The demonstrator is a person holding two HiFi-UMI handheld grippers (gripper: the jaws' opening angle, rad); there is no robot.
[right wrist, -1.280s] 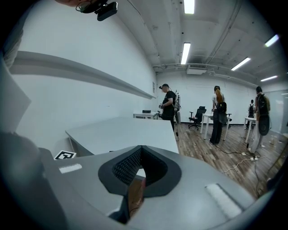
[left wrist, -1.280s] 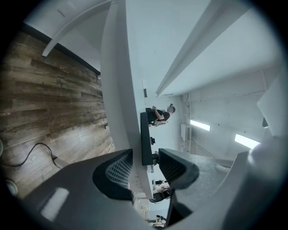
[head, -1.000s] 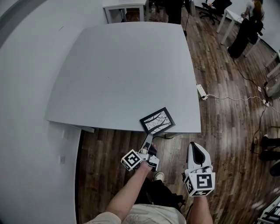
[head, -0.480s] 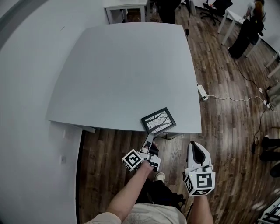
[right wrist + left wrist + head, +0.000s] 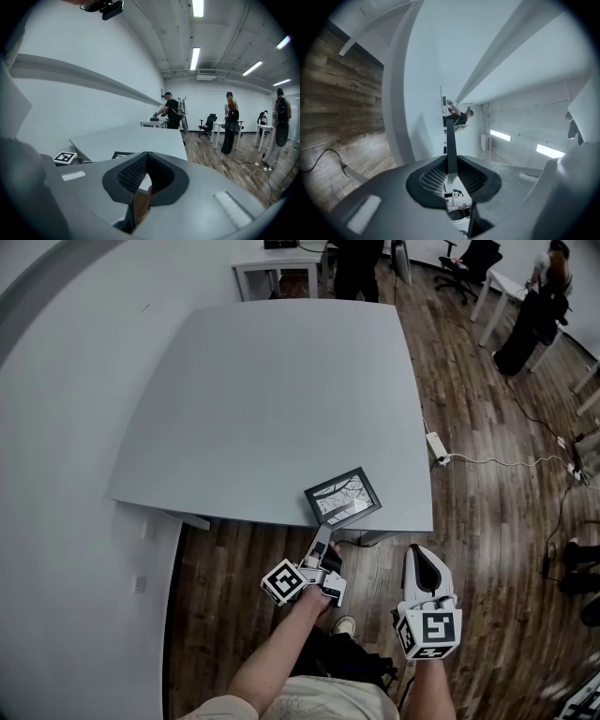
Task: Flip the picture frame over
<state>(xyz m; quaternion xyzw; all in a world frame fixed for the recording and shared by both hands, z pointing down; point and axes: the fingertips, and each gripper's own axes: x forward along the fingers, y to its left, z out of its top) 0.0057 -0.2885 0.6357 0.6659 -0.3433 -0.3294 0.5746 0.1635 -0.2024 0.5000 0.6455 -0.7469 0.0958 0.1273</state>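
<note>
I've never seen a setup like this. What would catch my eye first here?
The small black picture frame stands out, alone at the near edge of a big grey table, picture side up. The left gripper is clamped on its near corner. The right gripper hangs beside it over the wooden floor, shut and holding nothing.

In the left gripper view the picture frame (image 5: 451,150) shows only edge-on, a thin dark strip between the jaws, its face unseen. In the head view the left gripper (image 5: 323,532) covers its near corner, and its print is too small to tell. 1 standing person (image 5: 357,268) is cut off by the top edge.
</note>
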